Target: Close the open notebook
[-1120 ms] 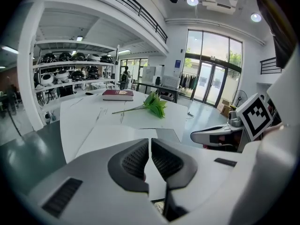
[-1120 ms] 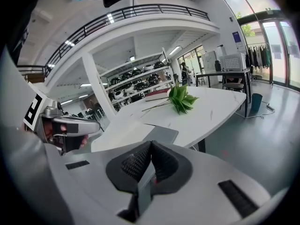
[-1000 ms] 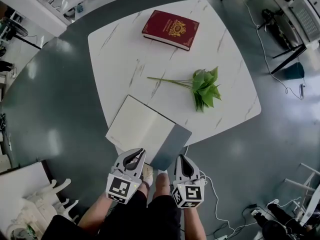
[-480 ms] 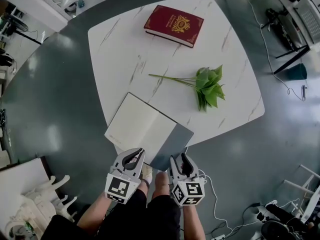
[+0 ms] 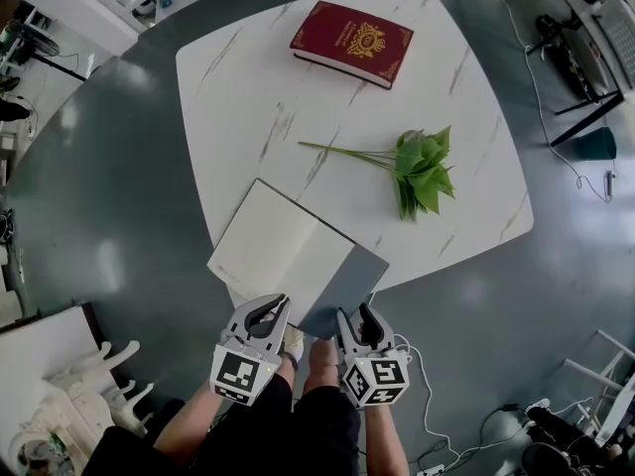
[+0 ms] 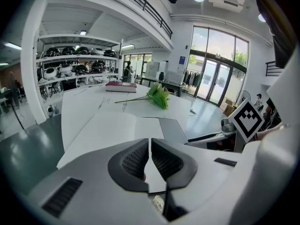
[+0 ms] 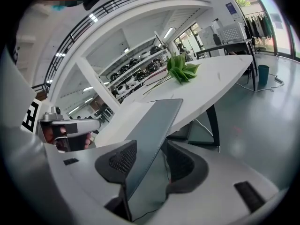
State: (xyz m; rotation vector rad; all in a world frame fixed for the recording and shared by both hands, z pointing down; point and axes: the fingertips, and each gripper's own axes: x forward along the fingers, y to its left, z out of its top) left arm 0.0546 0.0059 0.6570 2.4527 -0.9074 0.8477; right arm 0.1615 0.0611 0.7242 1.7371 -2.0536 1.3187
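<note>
Open notebook [image 5: 288, 256] lies at the 6 o'clock edge of the white marbled surface [image 5: 248, 97], pages up. Its grey cover [image 5: 345, 288], on the 4 o'clock side, pokes out past the rim, probably so it can be reached from below the edge. Right tongs [image 5: 359, 317] straddle that overhanging cover. They are opening, with the cover between them and the pads not clamped on it as far as the right gripper view shows. I read this as a release or regrip before the cover gets folded over toward 10 o'clock. Left tongs [image 5: 266, 310] are closed on nothing, parked just off the notebook's near edge at 7 o'clock, likely standing by. Red book [image 5: 352, 43] at 12 o'clock and leafy sprig [image 5: 422, 172] at 3 o'clock sit well apart from the work. Writing: notebook pages blank. Red book carries a gold crest and border, no legible words. Marker cubes show black-and-white squares only.
</note>
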